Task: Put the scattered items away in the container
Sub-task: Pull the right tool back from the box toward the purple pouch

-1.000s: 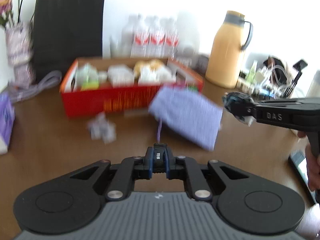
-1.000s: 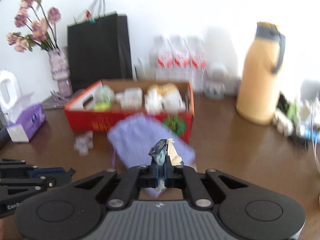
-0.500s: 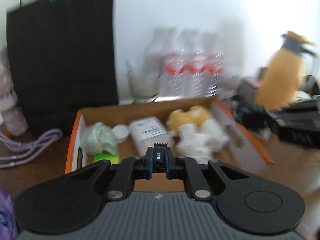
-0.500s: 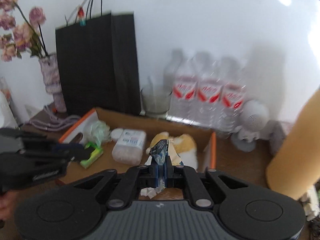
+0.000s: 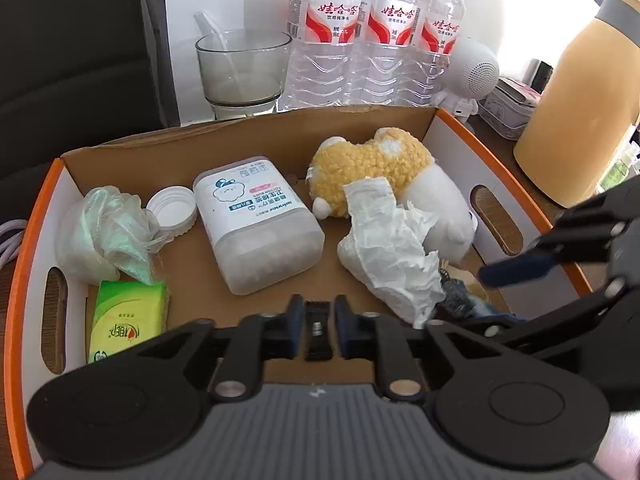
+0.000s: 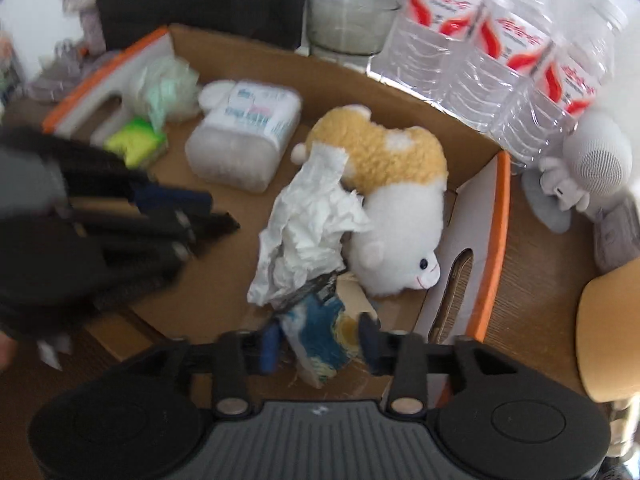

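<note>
Both grippers hang over the orange-rimmed cardboard box point(image 5: 452, 128), pointing down into it. My left gripper point(image 5: 319, 330) is opening around a small black object point(image 5: 318, 332), with slim gaps on both sides. My right gripper point(image 6: 320, 343) is also opening. A blue and yellow snack packet point(image 6: 320, 332) lies loose between its fingers at the box's near right corner, beside a crumpled tissue point(image 6: 308, 216) and a plush toy point(image 6: 384, 172). In the left wrist view the right gripper point(image 5: 496, 296) enters from the right. In the right wrist view the left gripper point(image 6: 200, 216) is blurred.
In the box lie a cotton-swab tub point(image 5: 256, 220), a white cap point(image 5: 172, 210), a plastic bag point(image 5: 108, 224) and a green tissue pack point(image 5: 124, 316). Behind it stand a glass point(image 5: 244, 64), three water bottles point(image 5: 376, 40), a white speaker point(image 5: 476, 68) and a yellow thermos point(image 5: 580, 120).
Both grippers moved forward from the table to above the box. The right gripper let go of the snack packet. The left jaws widened. The purple pouch left the view.
</note>
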`<action>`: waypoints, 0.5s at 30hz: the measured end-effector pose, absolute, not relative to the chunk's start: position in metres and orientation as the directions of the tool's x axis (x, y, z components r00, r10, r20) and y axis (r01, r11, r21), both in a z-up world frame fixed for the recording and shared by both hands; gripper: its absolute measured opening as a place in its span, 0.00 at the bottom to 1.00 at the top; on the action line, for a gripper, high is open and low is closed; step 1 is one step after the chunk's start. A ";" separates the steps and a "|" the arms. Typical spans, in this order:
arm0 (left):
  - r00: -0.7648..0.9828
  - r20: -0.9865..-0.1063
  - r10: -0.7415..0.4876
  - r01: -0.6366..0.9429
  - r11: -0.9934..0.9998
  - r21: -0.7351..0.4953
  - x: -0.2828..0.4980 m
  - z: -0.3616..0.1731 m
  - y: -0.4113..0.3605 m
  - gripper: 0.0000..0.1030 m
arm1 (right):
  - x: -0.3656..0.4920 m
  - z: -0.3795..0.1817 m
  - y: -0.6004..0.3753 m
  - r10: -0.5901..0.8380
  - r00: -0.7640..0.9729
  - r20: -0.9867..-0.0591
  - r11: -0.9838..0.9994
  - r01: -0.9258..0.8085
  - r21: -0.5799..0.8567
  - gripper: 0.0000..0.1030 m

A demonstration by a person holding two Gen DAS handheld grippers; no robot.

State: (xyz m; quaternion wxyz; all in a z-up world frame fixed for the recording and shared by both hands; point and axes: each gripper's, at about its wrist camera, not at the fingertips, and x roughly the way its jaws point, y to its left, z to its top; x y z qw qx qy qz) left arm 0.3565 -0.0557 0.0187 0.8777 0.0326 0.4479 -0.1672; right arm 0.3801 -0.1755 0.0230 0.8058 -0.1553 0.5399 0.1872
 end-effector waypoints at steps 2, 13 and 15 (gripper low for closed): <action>0.553 -0.791 -0.261 0.318 0.944 -0.089 0.353 0.025 -0.052 0.38 | 0.382 0.038 -0.191 0.193 0.355 -0.915 0.904 -0.427 0.025 0.58; 0.818 -0.565 -0.107 0.079 0.994 -0.074 0.248 0.078 0.000 0.86 | 0.294 0.086 -0.219 0.185 0.692 -0.698 0.983 -0.126 0.135 0.71; 0.881 -0.467 -0.067 0.056 0.998 -0.038 0.213 0.075 0.004 0.92 | 0.253 0.086 -0.214 0.189 0.795 -0.577 0.980 -0.120 0.157 0.71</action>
